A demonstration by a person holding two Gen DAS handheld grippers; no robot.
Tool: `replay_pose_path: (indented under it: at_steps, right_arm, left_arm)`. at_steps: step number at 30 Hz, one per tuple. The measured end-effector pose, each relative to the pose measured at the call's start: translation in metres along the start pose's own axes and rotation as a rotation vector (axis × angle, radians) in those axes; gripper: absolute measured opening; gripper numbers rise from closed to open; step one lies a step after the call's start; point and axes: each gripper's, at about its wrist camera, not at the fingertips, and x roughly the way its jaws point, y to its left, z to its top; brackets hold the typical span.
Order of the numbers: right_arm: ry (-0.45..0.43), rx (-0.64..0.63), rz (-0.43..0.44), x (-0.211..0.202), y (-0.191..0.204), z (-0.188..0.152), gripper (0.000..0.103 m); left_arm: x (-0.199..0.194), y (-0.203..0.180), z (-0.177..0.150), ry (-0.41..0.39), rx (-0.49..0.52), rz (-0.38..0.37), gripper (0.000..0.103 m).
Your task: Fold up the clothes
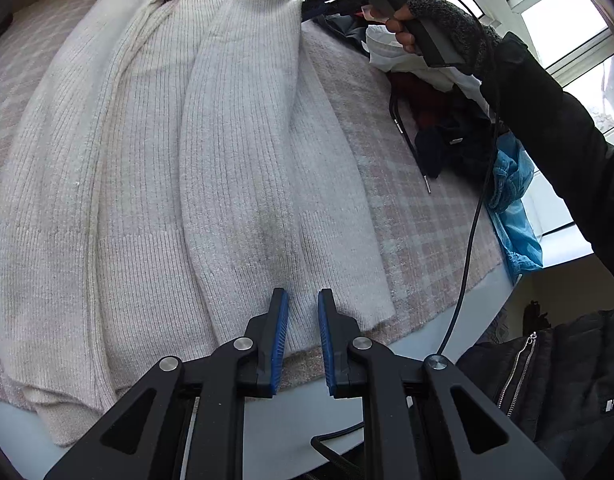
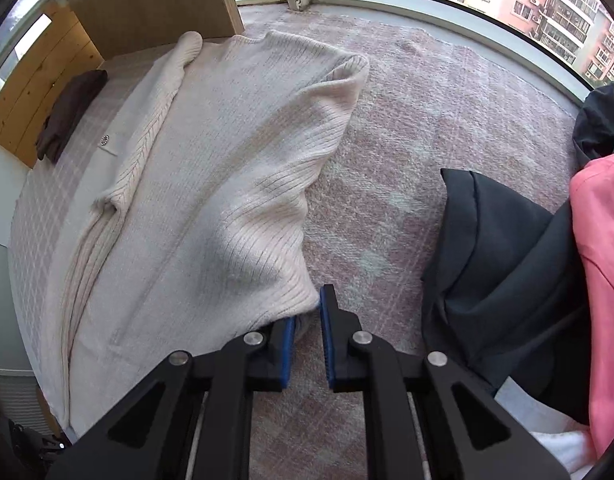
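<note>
Cream sweater (image 1: 235, 152) lies flat on the checked blanket (image 1: 407, 208), one side folded inward. Left gripper (image 1: 303, 336) jaws apart over the hem; right gripper (image 2: 307, 340) jaws apart, knit edge draped between them. Risk: soft knit slips free on lifting, so the fold slumps askew.

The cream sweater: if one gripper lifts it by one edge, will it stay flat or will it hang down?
The sweater would probably droop: it is a soft ribbed knit, and in the right wrist view its folded sleeve already sags and creases. It looks thick, so likely fairly heavy. The fuzzy surface should not slip easily.
</note>
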Motion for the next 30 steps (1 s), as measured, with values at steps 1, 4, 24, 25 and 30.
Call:
replay_pose_path:
  at_steps: [1, 4, 24, 25, 30]
  right_arm:
    - [-0.001, -0.006, -0.001, 0.001, 0.002, 0.001, 0.012]
    - [0.002, -0.001, -0.007, 0.004, 0.0, 0.003, 0.013]
    - [0.022, 0.007, -0.028, 0.014, 0.007, 0.019, 0.024]
    - [0.023, 0.007, -0.026, 0.014, 0.007, 0.02, 0.024]
    - [0.03, 0.0, -0.021, 0.017, 0.008, 0.029, 0.025]
  left_arm:
    - [-0.009, 0.001, -0.002, -0.015, -0.007, -0.003, 0.016]
    - [-0.036, 0.011, -0.006, -0.066, -0.046, -0.001, 0.027]
    - [-0.009, 0.018, 0.018, 0.003, -0.095, -0.097, 0.008]
    - [-0.018, 0.026, 0.018, -0.027, -0.147, -0.18, 0.008]
    - [-0.028, 0.048, 0.015, -0.045, -0.258, -0.236, 0.023]
